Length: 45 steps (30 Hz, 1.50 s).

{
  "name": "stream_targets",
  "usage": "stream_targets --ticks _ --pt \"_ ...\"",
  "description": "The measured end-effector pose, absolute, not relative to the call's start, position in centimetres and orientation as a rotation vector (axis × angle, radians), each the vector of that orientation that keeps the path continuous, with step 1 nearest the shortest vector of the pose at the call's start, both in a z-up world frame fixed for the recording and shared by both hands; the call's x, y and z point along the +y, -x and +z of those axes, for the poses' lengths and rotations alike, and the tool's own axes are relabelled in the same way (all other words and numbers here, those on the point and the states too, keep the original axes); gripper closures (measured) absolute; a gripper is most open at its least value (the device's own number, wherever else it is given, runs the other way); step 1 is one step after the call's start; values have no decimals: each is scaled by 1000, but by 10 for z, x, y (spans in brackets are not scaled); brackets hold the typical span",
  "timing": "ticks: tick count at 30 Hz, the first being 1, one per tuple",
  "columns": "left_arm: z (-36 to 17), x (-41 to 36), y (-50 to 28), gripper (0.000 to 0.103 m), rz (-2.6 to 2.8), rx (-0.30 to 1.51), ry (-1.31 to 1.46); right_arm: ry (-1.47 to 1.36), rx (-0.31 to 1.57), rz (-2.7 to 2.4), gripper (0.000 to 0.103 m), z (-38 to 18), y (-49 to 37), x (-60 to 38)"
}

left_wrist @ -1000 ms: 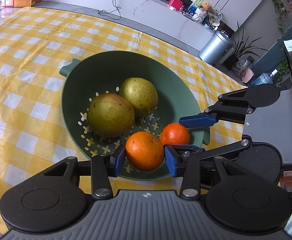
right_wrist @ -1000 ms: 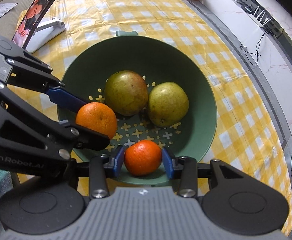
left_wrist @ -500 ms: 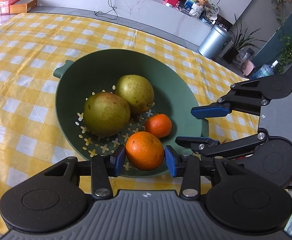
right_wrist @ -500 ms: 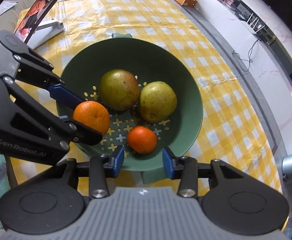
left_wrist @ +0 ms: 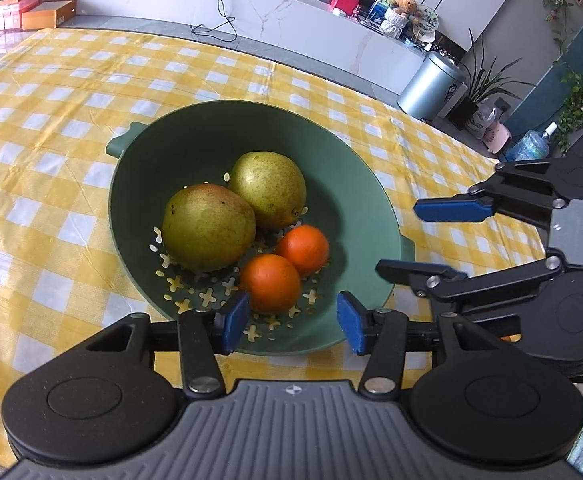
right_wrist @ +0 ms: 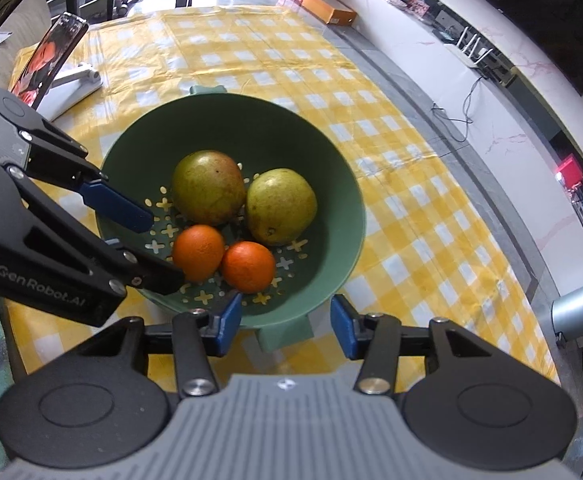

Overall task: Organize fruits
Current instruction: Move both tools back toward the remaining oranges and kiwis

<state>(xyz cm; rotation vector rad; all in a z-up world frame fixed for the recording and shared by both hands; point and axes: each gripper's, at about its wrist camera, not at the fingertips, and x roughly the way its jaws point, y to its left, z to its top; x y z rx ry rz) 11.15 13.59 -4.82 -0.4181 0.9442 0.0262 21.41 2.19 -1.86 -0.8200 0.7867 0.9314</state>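
The only writing I can read is "GenRobot.AI", printed in grey on the black arm of my left gripper (right_wrist: 147, 236) as my right camera sees it. A small cross-shaped mark sits on the grey ribbed body of each gripper; nothing else is legible (the boxes on the far ledge are too blurred).

All 4 fruits lie in the green colander (left_wrist: 355, 184) on the yellow checked tablecloth (left_wrist: 51, 128). The 2 pears (left_wrist: 207, 232) (left_wrist: 269, 188) lie side by side and touching; the stem end of the farther one points toward the 2 oranges (left_wrist: 270, 282) (left_wrist: 303, 249), which are round and touch each other on the perforated bottom. The colander's 2 handles point away from me and back toward me.

My left gripper (left_wrist: 289, 322) is opening, its blue pads apart above the near rim, the nearer orange beyond them and not gripped. My right gripper (right_wrist: 285, 326) is opening too, with nothing between its pads, hanging over the near handle (right_wrist: 285, 334). A phone on a white stand (right_wrist: 47, 62) stands beyond the colander.
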Motion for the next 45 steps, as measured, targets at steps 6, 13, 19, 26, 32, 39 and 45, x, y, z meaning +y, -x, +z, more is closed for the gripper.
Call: stream_targets --ticks 6,13,19,26,32,39,45 --pt "-40 130 -108 44 32 924 407 721 755 885 56 -8 -210 -1" --pt "-16 100 -101 44 -25 839 319 487 710 745 49 11 -199 -54" --pt "-2 60 -97 43 -98 805 225 271 719 586 42 13 -186 -113" --pt "-3 18 -98 43 -158 830 137 83 818 440 36 -11 -172 -177" --pt "-11 -7 -98 43 -223 861 127 -27 874 322 33 -38 -161 -217" --pt "-29 -29 -106 41 -235 901 120 -140 877 297 21 -50 -161 -237" --pt "-41 -30 -111 39 -236 907 173 -185 920 288 22 -63 -169 -242"
